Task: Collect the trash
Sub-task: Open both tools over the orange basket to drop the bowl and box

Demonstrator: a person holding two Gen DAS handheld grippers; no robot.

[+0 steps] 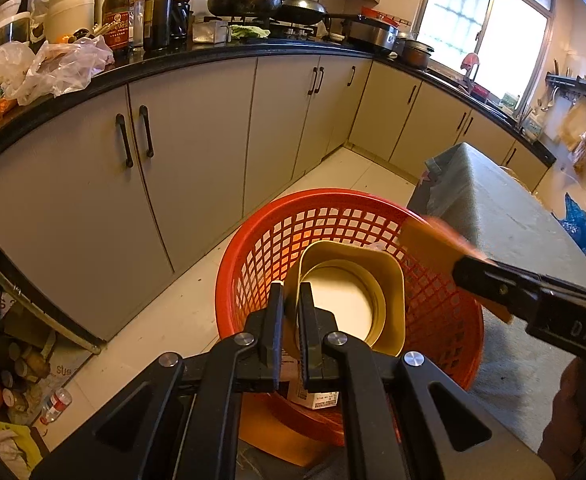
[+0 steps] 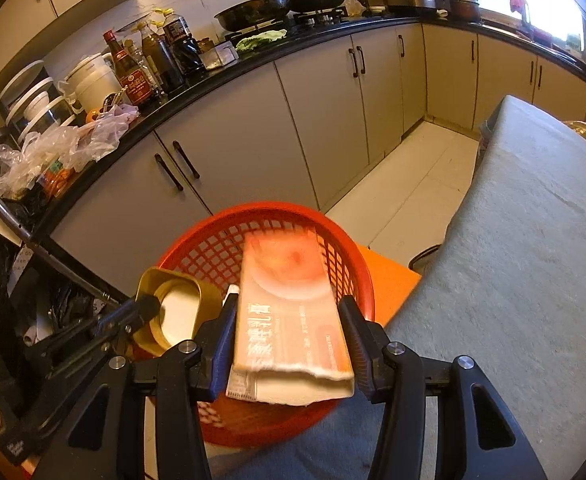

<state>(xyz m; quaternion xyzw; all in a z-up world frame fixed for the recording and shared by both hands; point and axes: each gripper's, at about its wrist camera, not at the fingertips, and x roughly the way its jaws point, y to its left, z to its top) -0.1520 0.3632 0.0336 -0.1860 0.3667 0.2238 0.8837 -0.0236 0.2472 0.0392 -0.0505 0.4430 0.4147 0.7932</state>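
Observation:
A red mesh basket (image 1: 333, 196) stands below both grippers. My left gripper (image 1: 291, 288) is shut on the thin wall of a gold, open-topped tin (image 1: 353, 272) and holds it tilted over the basket's inside. In the right wrist view the same tin (image 2: 173, 304) hangs at the basket's (image 2: 261, 210) left rim in the left gripper (image 2: 149, 304). My right gripper (image 2: 289, 300) is shut on a flattened orange printed carton (image 2: 289, 272), which points forward over the basket. In the left wrist view the carton (image 1: 425, 240) is a blur at the right rim.
A table under a grey cloth (image 2: 513, 240) lies to the right. The basket rests on an orange surface (image 2: 389, 280). Grey cabinets (image 1: 193, 140) under a black counter with bottles (image 1: 117, 8), bags and pans curve behind. Clutter and jars (image 1: 17, 376) lie at the lower left.

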